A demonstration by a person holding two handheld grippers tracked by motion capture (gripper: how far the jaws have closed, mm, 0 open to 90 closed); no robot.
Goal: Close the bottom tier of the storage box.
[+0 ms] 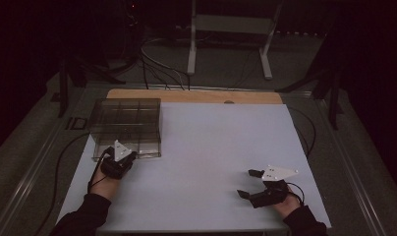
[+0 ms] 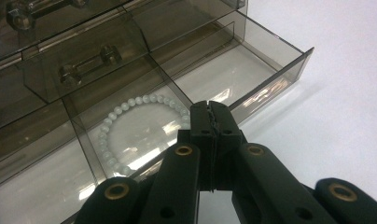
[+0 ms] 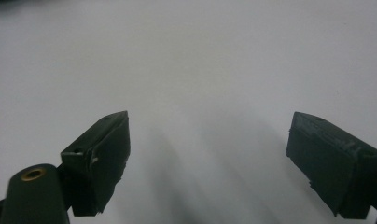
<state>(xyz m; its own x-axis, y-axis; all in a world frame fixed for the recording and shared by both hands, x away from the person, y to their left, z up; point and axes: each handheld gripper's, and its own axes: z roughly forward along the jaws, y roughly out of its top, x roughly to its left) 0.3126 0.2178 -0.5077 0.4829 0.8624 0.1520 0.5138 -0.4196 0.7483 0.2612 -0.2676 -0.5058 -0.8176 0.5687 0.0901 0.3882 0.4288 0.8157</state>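
Bead bracelet (image 2: 140, 128) in the open drawer (image 2: 270, 70), just past the left claw (image 2: 210, 119) tips.

Pale round beads in a loop, lying flat in the middle compartment, slightly left of the clenched, empty left claw. Way closer to that one than the right claw (image 1: 248, 184), spread open over bare table (image 1: 211, 142). Smoky see-through plastic drawer.

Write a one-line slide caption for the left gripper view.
Left gripper, jaws shut, at the front wall of an open smoky drawer holding a pale bead bracelet.
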